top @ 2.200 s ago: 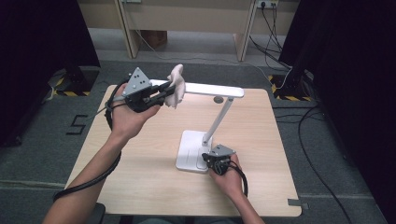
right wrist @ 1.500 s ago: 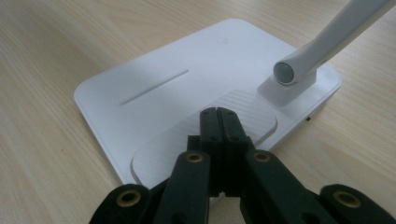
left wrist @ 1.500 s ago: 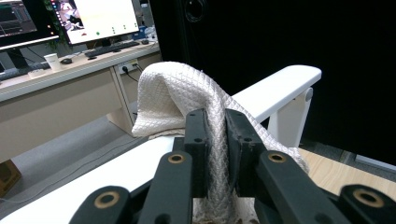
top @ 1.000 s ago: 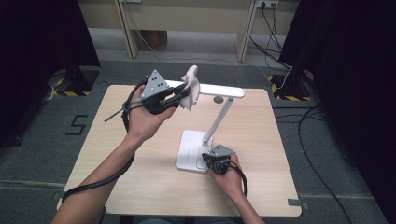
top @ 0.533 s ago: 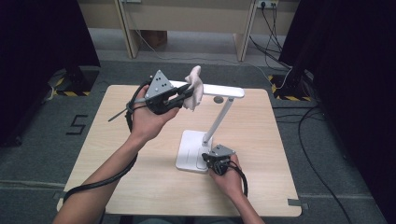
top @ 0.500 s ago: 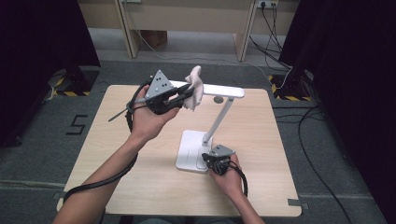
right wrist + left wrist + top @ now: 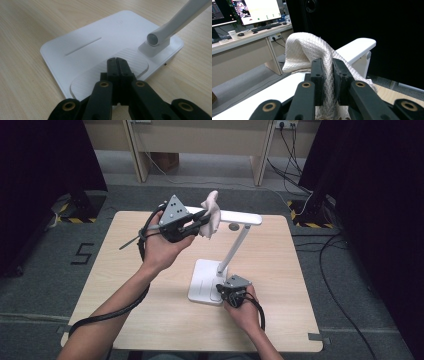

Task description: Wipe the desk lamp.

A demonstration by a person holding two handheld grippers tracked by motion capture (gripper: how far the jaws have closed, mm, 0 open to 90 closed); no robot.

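Left gripper view: jaws pinching quilted cloth [image 7: 312,47].

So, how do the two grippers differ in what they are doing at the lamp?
The left gripper is shut on a cream cloth up at the lamp head; the right gripper holds nothing, its jaws shut together. The left gripper is raised above the table; the right gripper is low, its tips over the lamp base. Both are black two-jaw grippers, each held in one hand.

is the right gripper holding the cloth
No, the right gripper rests shut and empty on the lamp base; the cloth is pinched in the left gripper.
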